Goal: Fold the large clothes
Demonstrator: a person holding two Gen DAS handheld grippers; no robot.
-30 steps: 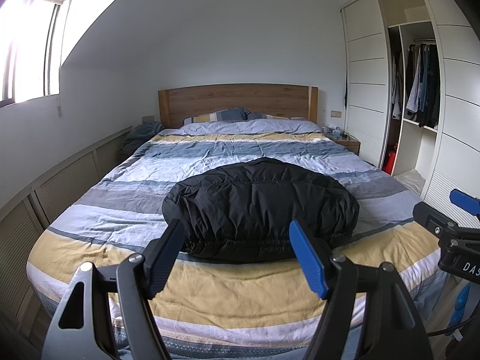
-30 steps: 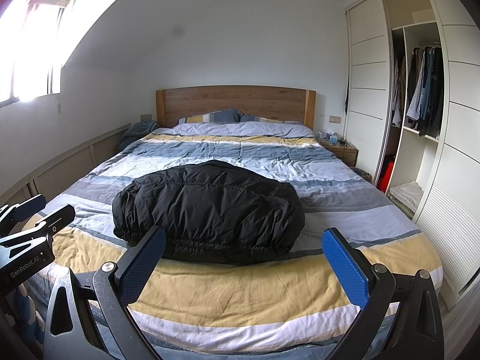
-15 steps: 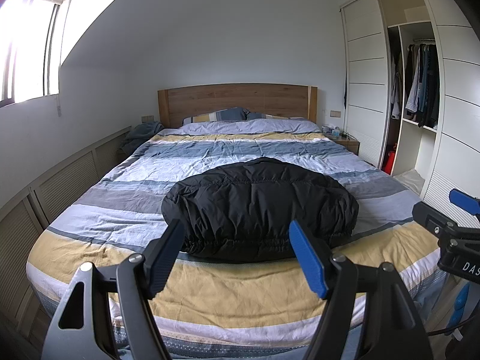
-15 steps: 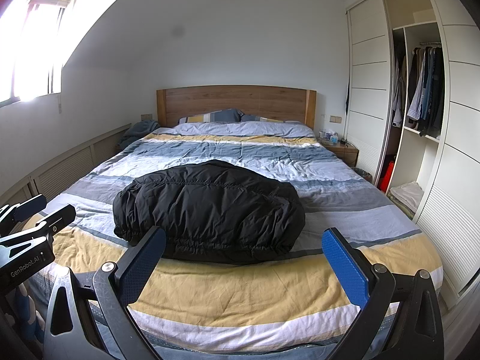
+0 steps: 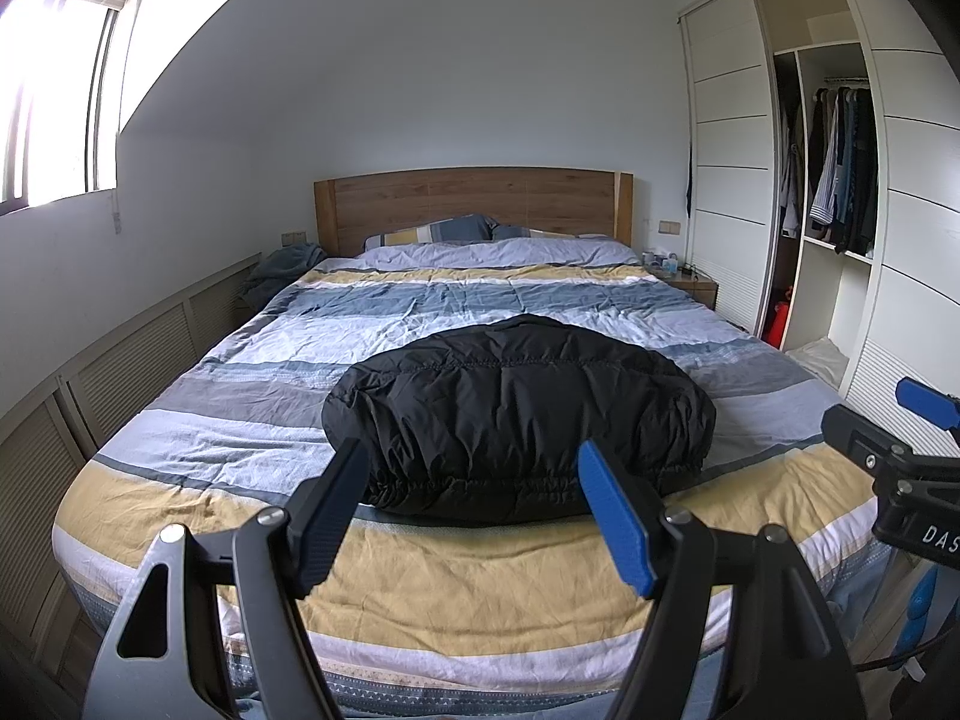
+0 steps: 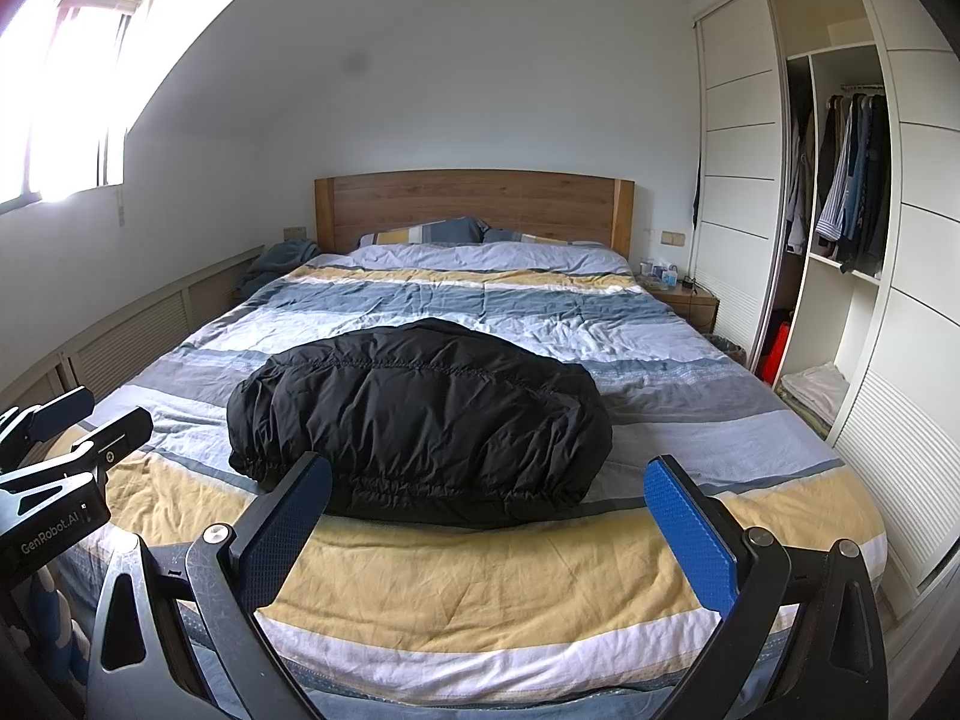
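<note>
Folded black jacket point(image 5: 519, 414) lies on the bed point(image 5: 480, 588), beyond both empty tools.

Count of things in the bedroom

One bed point(image 5: 456, 588) carries one black padded jacket point(image 5: 516, 414) near its foot edge and two pillows point(image 5: 432, 232) at its head edge. Two hand-held grippers: the left point(image 5: 474, 510) and the right point(image 6: 489, 519). One bedside cabinet point(image 6: 684, 300), one open wardrobe point(image 6: 840, 228), one window point(image 5: 54, 96).
</note>
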